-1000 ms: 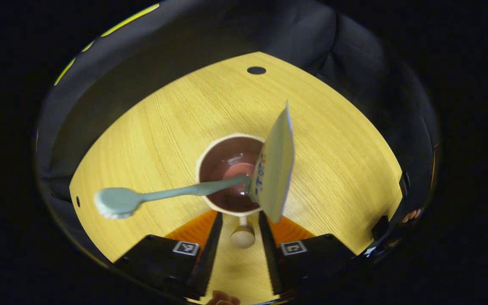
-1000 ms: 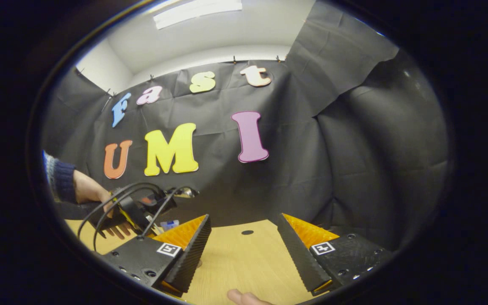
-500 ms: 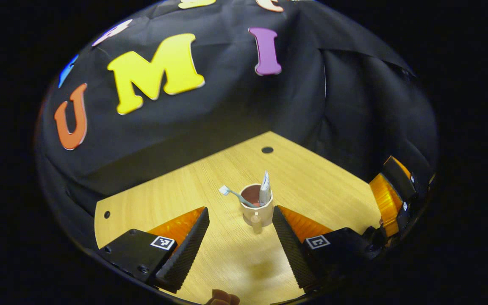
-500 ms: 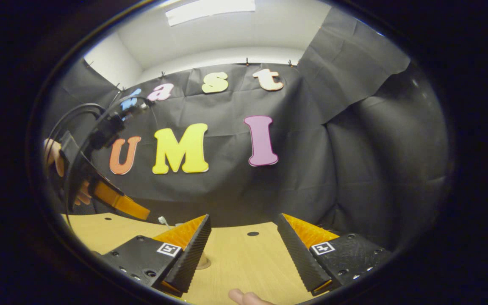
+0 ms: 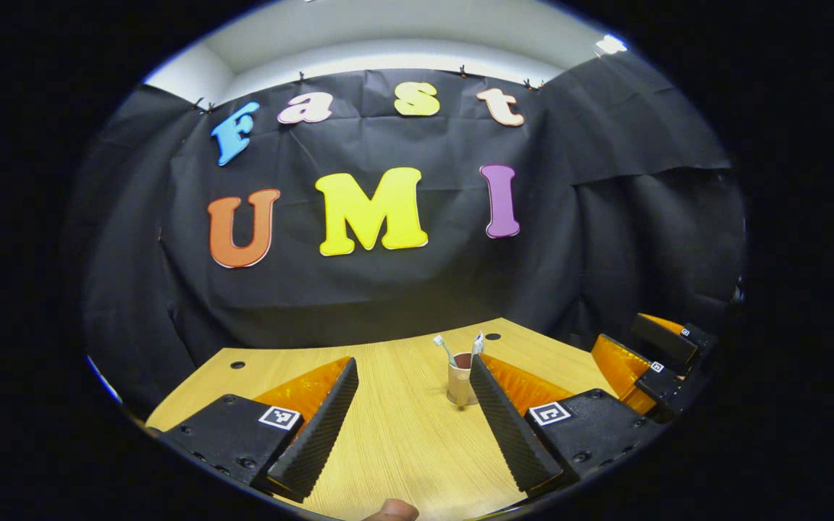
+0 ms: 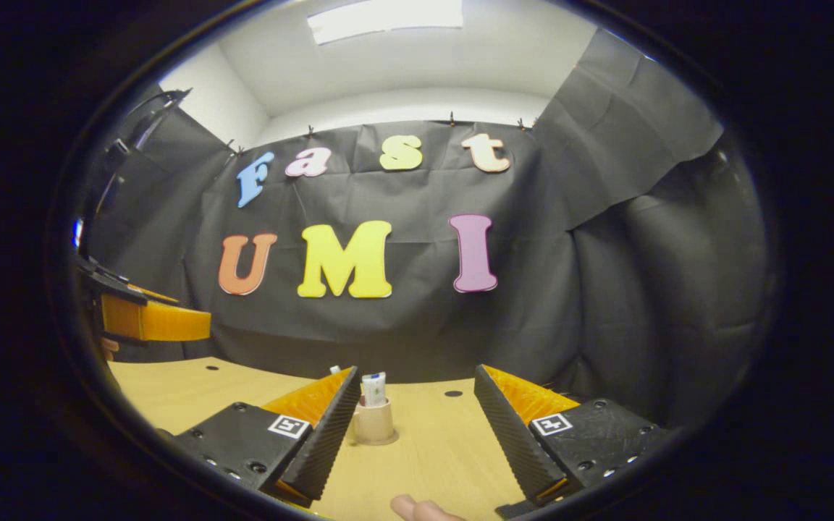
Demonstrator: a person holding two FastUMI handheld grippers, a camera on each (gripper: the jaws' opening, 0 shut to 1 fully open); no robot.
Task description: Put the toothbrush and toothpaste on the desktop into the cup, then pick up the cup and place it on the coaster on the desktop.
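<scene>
On a pale wooden desktop (image 5: 402, 434) inside a cloth-walled booth, the left gripper (image 5: 410, 416) is held low above the wood with its jaws spread wide and nothing between them, as seen in the left gripper view. Just past its two fingers, toward the right one, stands a small tan cup (image 5: 460, 382) on the desktop, upright, with its handle facing the camera. A toothbrush (image 5: 444, 349) leans out of the cup to the left, bristle head up, and a toothpaste (image 5: 477, 343) tube stands in the cup beside it on the right; the right finger partly hides the tube. Farther right, near the desk's edge, the right gripper (image 5: 652, 354) is in sight from the side, its fingers apart.

In the right gripper view, the left gripper (image 6: 149, 320) juts in at the left edge, raised above the desktop (image 6: 424, 449). Toward the middle, the cup (image 6: 373, 422) sits on the wood just beyond the right gripper's left finger, the toothpaste (image 6: 373, 388) rising from it and the toothbrush (image 6: 335, 370) head peeping over that finger. The right gripper (image 6: 413, 427) hovers low, jaws wide open and holding nothing, well short of the cup. A fingertip (image 6: 417, 508) shows at the bottom edge.
</scene>
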